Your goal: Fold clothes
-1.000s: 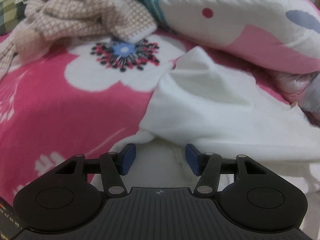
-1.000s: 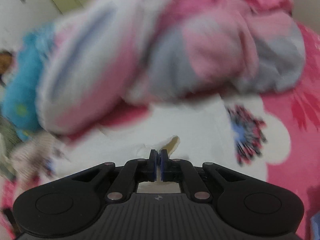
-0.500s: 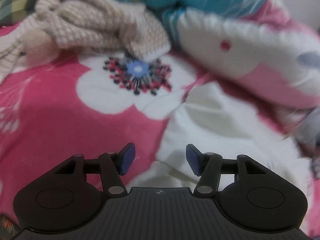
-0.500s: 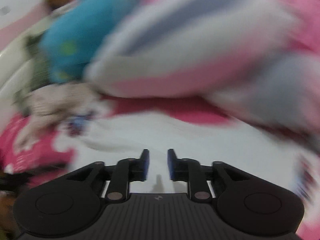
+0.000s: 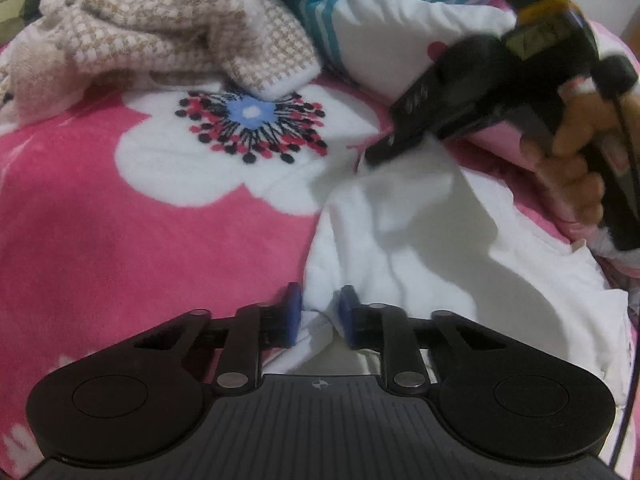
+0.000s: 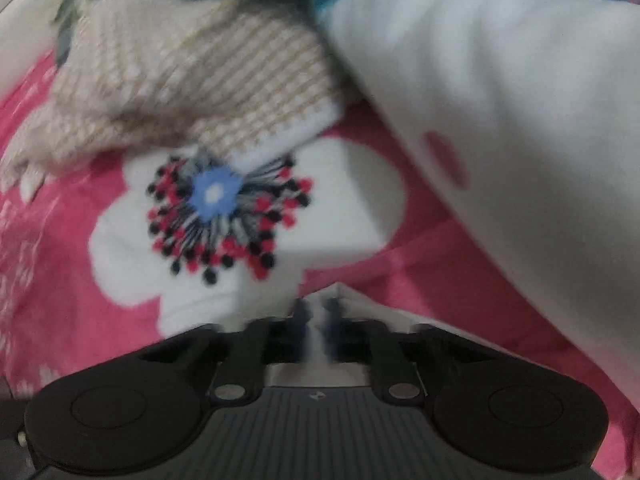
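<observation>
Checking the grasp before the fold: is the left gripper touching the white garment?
Touching. In the left wrist view, the left gripper is closing with a fold of the white garment between its blue pads.

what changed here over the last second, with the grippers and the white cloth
The left gripper went from wide open to closing on the near edge of the white garment, cloth between its pads. The right gripper swung across the bed and now shows in the left wrist view, closing on the garment's far corner. The knitted beige sweater and the pink floral blanket stayed put.
</observation>
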